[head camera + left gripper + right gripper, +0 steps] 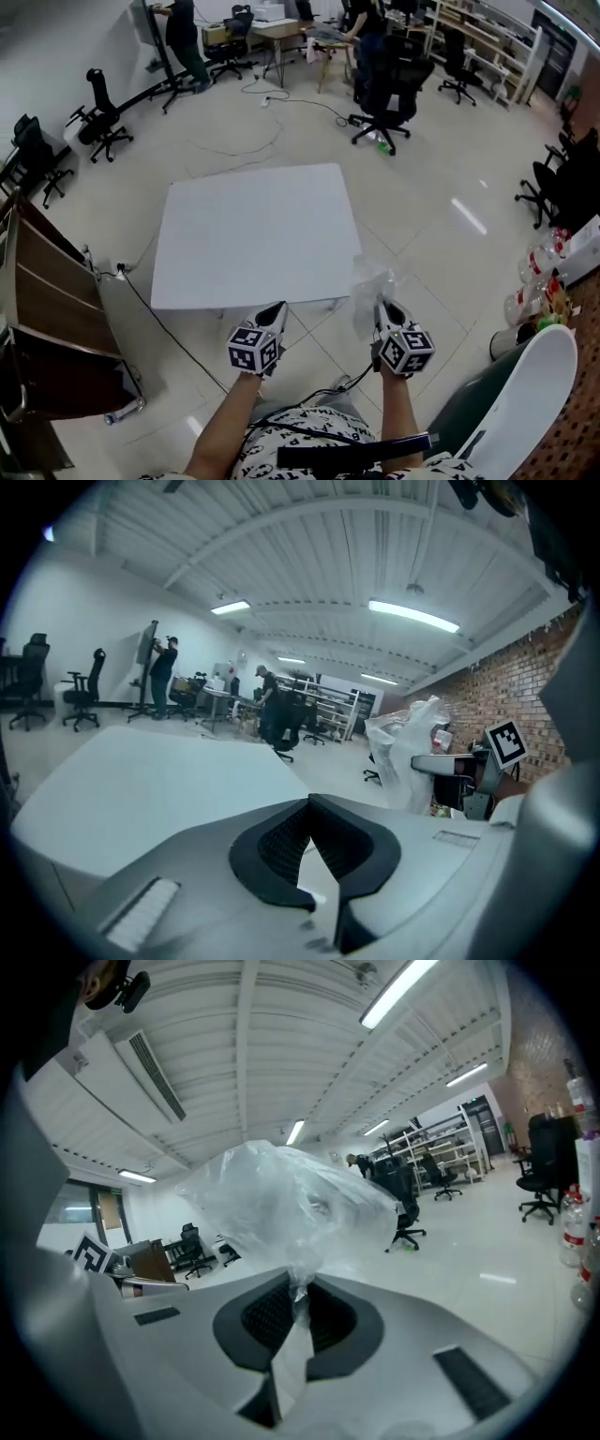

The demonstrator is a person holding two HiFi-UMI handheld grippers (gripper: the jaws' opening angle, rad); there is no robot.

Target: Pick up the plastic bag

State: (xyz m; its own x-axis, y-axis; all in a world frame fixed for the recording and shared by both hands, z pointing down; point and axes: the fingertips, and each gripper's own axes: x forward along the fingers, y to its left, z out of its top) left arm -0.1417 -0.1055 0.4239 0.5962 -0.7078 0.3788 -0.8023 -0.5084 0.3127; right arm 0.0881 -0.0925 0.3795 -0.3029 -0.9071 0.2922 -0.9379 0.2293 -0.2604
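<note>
The clear plastic bag (369, 286) hangs crumpled in the air off the near right corner of the white table (253, 234). My right gripper (382, 309) is shut on it. In the right gripper view a twisted neck of the bag (281, 1206) is pinched between the black pads (267, 1316) and the rest billows above them. My left gripper (278, 310) hovers at the table's near edge, shut, with nothing between its jaws (311, 829). From the left gripper view the bag (405, 752) shows to the right, beside the right gripper's marker cube (506, 742).
A brown wooden shelf unit (42, 319) stands at the left, with a cable (159, 323) across the floor. Office chairs (389, 94) and people at desks (187, 37) fill the far side. Bottles (539, 277) and a white chair back (520, 403) sit at the right.
</note>
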